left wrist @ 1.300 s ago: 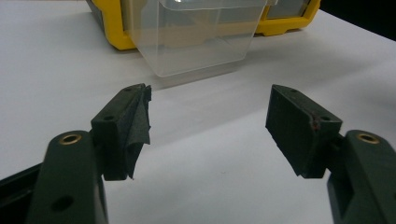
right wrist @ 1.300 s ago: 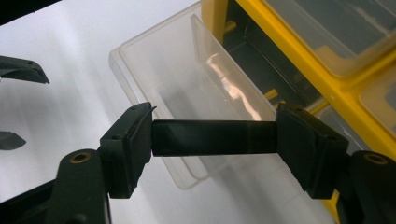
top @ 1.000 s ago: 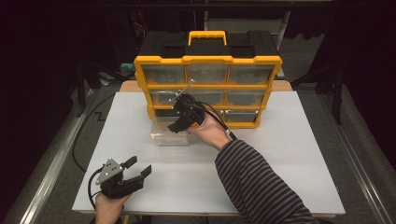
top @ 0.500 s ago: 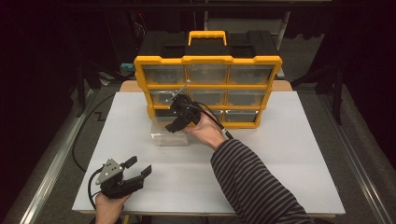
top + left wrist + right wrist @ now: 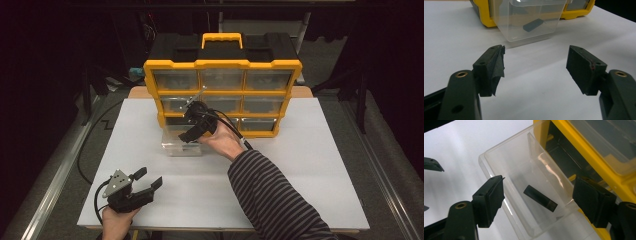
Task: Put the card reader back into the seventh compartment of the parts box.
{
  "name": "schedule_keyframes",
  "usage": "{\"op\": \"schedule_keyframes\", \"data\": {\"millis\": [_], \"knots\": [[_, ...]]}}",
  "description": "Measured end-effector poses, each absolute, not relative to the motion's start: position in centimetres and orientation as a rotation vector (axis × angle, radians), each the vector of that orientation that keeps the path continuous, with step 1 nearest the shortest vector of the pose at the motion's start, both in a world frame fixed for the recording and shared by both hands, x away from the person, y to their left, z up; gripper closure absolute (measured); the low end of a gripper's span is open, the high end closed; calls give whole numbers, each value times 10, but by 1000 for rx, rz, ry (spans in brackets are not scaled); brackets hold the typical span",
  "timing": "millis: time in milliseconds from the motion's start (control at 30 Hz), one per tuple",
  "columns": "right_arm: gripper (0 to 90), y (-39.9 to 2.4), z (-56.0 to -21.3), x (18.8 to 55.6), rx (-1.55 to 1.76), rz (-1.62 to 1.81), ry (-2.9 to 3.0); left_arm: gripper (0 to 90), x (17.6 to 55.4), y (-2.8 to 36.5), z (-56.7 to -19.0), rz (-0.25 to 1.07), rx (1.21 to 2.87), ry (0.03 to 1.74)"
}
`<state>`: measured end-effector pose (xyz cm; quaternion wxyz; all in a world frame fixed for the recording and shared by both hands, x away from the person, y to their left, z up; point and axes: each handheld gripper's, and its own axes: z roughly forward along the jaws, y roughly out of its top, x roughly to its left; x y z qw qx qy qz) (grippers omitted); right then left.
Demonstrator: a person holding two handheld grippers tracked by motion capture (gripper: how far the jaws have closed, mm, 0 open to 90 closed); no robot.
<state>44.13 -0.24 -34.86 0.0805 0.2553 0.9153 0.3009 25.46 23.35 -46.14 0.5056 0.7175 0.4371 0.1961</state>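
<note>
Clear plastic drawer (image 5: 181, 144): 1, pulled out of the cabinet's bottom-left slot, sitting on the table just in front of it; back end close to the slot, can't tell if touching.
Dark item (image 5: 540, 198): 1, small flat dark block lying loose on the drawer floor, angled; also seen thru the drawer wall in left gripper view (image 5: 532, 24). What it is: can't tell.
Yellow-black cabinet (image 5: 223, 65): 1, upright at far side of table, yellow handle on top. Drawer fronts: 3 rows x 3, so 9 slots (bottom-left one open and dark). Contents of the other drawers: too hazy to make out.
Right gripper (image 5: 192, 131): over the pulled-out drawer, pointing down into it. Jaws spread wide, nothing between them but air; in right gripper view (image 5: 537, 203) the dark item lies below, between the two jaws, untouched.
Left gripper (image 5: 148, 179): near front-left corner of table, well apart from drawer, held low. Jaws spread, holding nothing (image 5: 536, 66); tape on one pad looks frayed.
White table (image 5: 310, 165): 1, bare apart from cabinet + drawer.
Cut off: cabinet top in both gripper views; striped sleeve (image 5: 272, 200) runs out at bottom edge; left hand (image 5: 117, 222) partly out of frame.
Surroundings: dark, hard to read.
</note>
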Motion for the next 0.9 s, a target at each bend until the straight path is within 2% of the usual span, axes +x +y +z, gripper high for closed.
{"op": "schedule_keyframes", "data": {"millis": [900], "knots": [[303,-52,-345,426,791,975,2678,313,255,234,-462,477,1733,1060]]}}
